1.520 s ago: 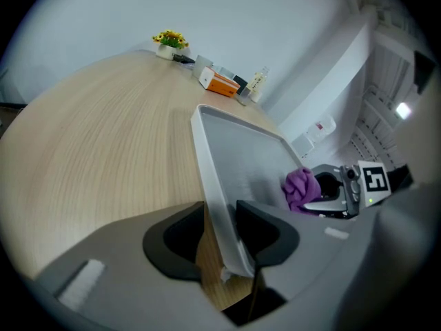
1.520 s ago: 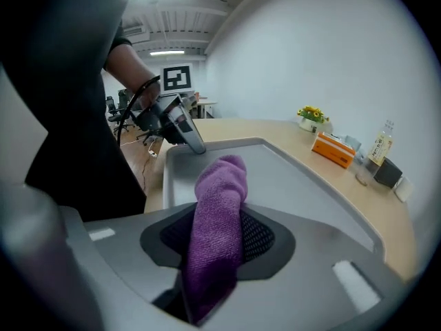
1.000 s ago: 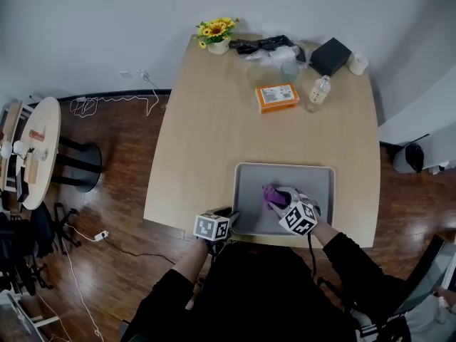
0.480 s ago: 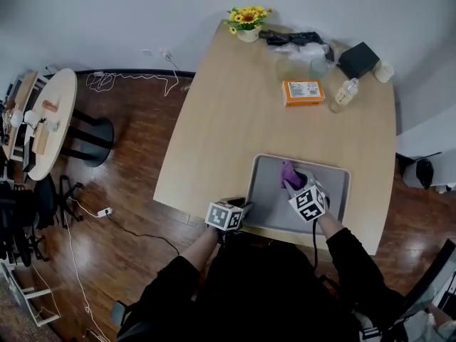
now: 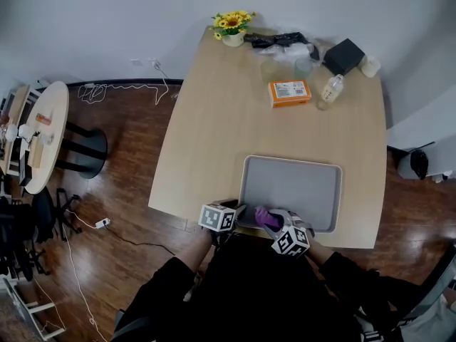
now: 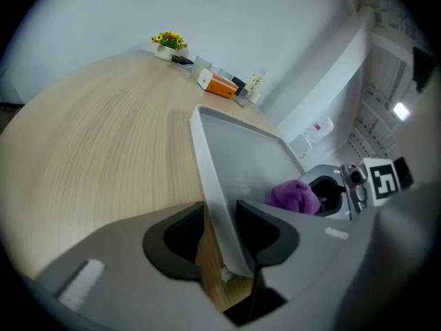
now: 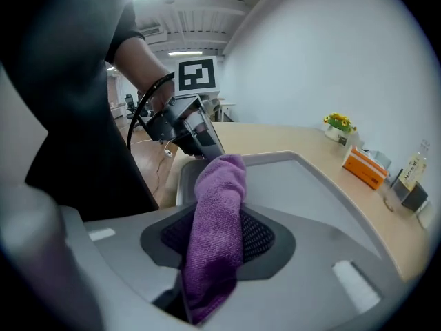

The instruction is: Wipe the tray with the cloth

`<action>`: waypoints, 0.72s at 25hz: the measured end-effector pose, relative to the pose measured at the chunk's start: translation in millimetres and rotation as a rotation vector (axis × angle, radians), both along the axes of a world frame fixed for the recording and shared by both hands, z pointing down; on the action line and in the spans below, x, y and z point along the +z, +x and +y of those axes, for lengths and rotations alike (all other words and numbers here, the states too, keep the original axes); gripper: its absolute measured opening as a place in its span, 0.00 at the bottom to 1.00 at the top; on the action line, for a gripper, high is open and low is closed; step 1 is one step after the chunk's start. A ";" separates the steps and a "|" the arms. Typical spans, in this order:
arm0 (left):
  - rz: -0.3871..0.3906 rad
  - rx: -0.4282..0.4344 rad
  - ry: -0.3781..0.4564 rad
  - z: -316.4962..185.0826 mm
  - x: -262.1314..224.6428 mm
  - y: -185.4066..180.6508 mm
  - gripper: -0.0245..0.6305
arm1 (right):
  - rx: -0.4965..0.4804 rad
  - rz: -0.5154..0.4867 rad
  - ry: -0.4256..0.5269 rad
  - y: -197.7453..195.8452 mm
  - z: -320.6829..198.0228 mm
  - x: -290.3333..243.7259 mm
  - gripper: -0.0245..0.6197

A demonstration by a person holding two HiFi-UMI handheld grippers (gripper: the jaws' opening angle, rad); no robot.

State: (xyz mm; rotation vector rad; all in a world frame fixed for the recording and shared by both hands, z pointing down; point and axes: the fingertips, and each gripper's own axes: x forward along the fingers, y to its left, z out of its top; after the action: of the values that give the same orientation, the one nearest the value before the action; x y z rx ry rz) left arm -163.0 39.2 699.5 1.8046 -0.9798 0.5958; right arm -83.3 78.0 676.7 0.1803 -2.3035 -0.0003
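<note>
A grey tray (image 5: 292,187) lies at the near edge of the wooden table (image 5: 228,105). My left gripper (image 5: 232,216) clamps the tray's near left rim (image 6: 210,185), one jaw outside and one inside the wall. My right gripper (image 5: 274,223) is shut on a folded purple cloth (image 7: 217,233). The cloth (image 5: 265,216) rests at the tray's near left corner (image 7: 186,174), close to the left gripper (image 7: 189,133). In the left gripper view the cloth (image 6: 295,195) shows just right of the rim.
At the table's far end stand a pot of yellow flowers (image 5: 232,27), an orange box (image 5: 288,92), a small bottle (image 5: 330,88), a black box (image 5: 343,55), a glass and some clear and black clutter. A round side table (image 5: 35,137) stands on the wood floor at left.
The right gripper has drawn the cloth back from the tray's middle to its near left corner. The left gripper keeps its hold on the rim. The head camera has shifted.
</note>
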 end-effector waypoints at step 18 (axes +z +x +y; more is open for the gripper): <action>0.012 -0.012 -0.004 -2.7 4.3 8.8 0.24 | 0.094 0.115 0.121 -22.0 -199.6 4.8 0.26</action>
State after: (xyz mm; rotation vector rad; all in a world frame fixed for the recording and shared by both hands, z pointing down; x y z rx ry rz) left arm -154.2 36.5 703.8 1.7954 -0.9801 0.5790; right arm -105.3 -121.6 681.5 0.3424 -2.1798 -0.1001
